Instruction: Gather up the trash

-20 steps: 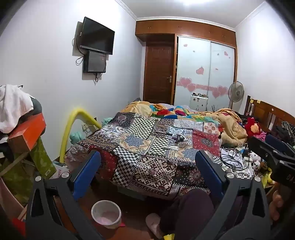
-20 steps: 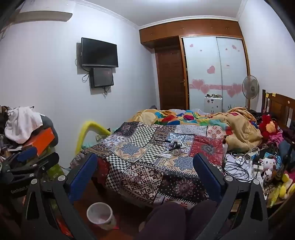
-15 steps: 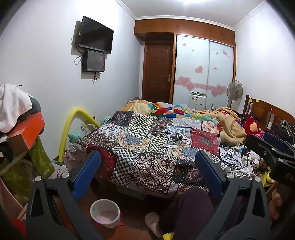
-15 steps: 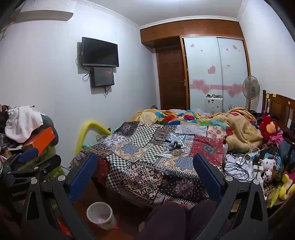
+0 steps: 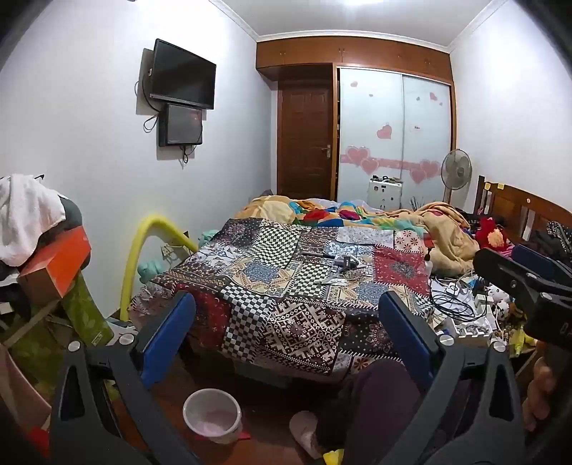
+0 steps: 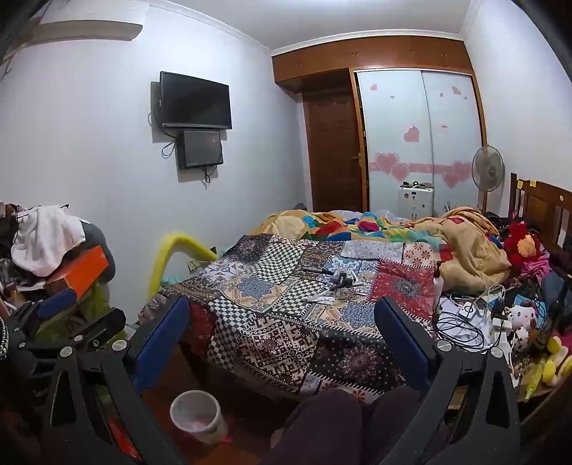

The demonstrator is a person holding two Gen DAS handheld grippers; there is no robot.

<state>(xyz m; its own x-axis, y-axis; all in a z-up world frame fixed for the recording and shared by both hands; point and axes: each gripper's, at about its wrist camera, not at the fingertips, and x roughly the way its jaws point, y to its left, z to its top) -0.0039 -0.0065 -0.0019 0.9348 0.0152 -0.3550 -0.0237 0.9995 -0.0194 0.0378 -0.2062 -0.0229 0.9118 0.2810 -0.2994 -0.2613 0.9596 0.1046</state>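
Both grippers, left (image 5: 286, 329) and right (image 6: 282, 329), gape wide w/ nothing held. Small litter (image 6: 336, 288) lies mid-quilt at 12 o'clock, bin (image 6: 196, 415) on floor at 7. Reach carelessly and you'll snag cables (image 6: 461, 322) at 2, or nudge the bin over.

Open floor around the bin (image 5: 212, 415); bed (image 5: 304, 286) ahead, clutter pile (image 5: 46, 257) beside it.

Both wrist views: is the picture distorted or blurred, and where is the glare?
Left wrist view: strong fisheye bending, dark corners, ceiling light blown out at the top, patchwork quilt sharp. Right wrist view: same bending and dark corners, even light, no strong glare, sharp television.
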